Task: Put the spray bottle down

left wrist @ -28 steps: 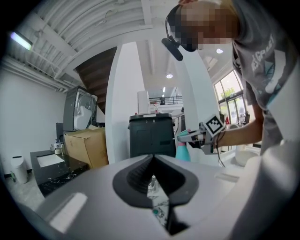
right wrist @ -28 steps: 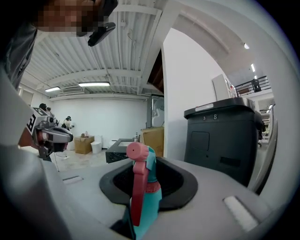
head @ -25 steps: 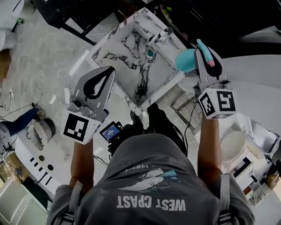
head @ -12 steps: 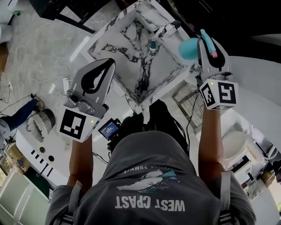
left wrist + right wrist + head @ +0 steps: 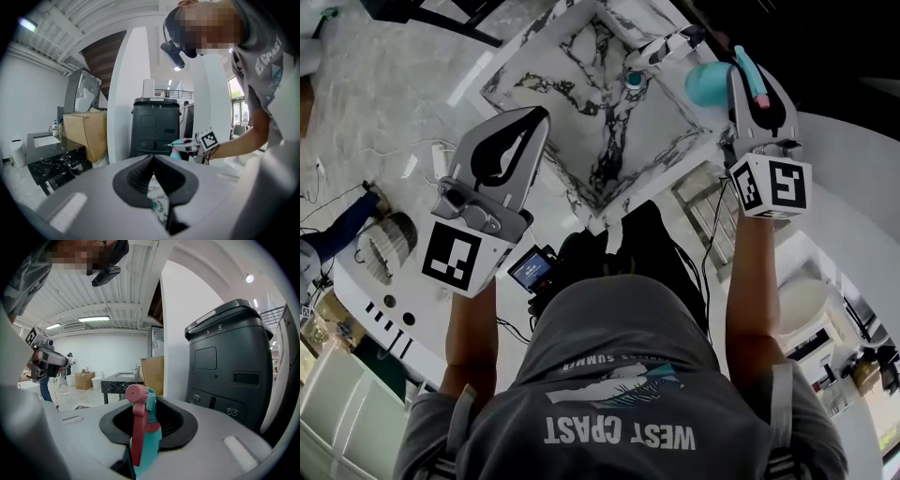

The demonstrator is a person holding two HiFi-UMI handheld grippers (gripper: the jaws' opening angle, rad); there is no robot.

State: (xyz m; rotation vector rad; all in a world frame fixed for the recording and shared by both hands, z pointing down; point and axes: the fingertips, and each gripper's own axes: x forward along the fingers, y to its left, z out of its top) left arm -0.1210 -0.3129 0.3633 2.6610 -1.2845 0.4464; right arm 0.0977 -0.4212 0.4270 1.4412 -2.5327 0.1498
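**Bottle gripped in right jaws above the worktop's right edge**

Left gripper (image 5: pixel 542 114): it hangs over the near-left edge of the marble worktop (image 5: pixel 572 103). The jaws are closed tip to tip and hold nothing. In the left gripper view, only the veined marble shows through the gap behind the tips.

Bottle (image 5: pixel 709 82): it has a teal body and a pink spray head and trigger. In the head view it sits at the worktop's far-right edge, well apart from the left gripper. The spray head runs lengthwise along the right jaws, with the nozzle pointing forward, away from the person. In the left gripper view the body hangs below the head, base downward, so the long axis is roughly upright. The exact tilt cannot be told. Whether the base touches the worktop cannot be told either.

Right gripper (image 5: pixel 748 80): the jaws are clamped on the bottle at its upper part. In the right gripper view the pink trigger stands between the two dark pads and the teal body fills the gap just below it. The bottle is centred between the jaws, and its head reaches past their tips.
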